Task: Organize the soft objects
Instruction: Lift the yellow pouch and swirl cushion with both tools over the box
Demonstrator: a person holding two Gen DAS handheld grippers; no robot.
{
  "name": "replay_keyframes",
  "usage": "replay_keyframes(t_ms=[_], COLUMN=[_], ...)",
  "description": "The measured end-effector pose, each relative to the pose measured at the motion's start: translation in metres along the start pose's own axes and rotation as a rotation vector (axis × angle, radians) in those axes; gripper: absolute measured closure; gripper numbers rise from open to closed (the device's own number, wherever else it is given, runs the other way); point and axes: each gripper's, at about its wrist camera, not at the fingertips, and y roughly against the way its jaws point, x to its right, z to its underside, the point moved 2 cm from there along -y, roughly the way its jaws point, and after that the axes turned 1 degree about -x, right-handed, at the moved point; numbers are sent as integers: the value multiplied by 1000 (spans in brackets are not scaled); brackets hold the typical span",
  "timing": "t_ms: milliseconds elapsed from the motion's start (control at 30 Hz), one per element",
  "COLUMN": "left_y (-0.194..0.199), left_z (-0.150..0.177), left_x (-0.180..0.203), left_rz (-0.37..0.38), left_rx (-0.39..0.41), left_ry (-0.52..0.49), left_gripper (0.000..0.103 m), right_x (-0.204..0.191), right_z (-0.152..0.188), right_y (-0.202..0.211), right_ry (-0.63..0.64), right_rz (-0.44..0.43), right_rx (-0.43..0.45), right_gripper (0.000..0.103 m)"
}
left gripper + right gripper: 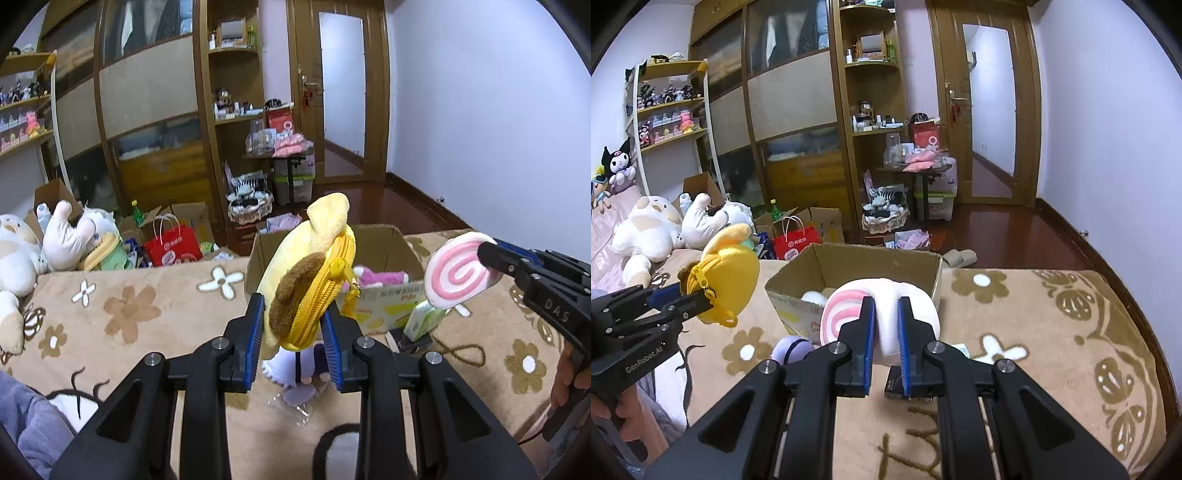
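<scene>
The left gripper [293, 328] is pinching a yellow plush pouch [310, 273]; the right gripper [886, 339] is clamping a pink swirl cushion [886, 314]. Both are hanging before the cardboard box [857, 262] at twelve o'clock, probably needing carrying over its rim, then releasing.

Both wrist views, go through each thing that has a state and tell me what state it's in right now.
left gripper: shut on the yellow plush pouch, held aloft.
yellow plush pouch: zipped shut.
right gripper: shut on the pink swirl plush, held aloft.
cardboard box: open, some soft items inside.
hallway door: open.
</scene>
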Motion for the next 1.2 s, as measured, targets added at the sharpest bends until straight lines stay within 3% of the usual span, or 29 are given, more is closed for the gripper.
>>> replay_keyframes(t_ms=[433, 767, 1200], left_y=[-7, -31, -92], left_z=[-42, -68, -53], left_x=[6, 21, 12], left_rz=[-22, -43, -8], left_rx=[94, 118, 25], left_ry=[-25, -83, -24], left_gripper=[74, 74, 74], right_x=[3, 6, 6], right_z=[-28, -50, -38], right_y=[-14, -29, -75], right_ry=[11, 40, 51], right_rz=[19, 36, 37], right_rx=[85, 123, 58], right_gripper=[90, 90, 90])
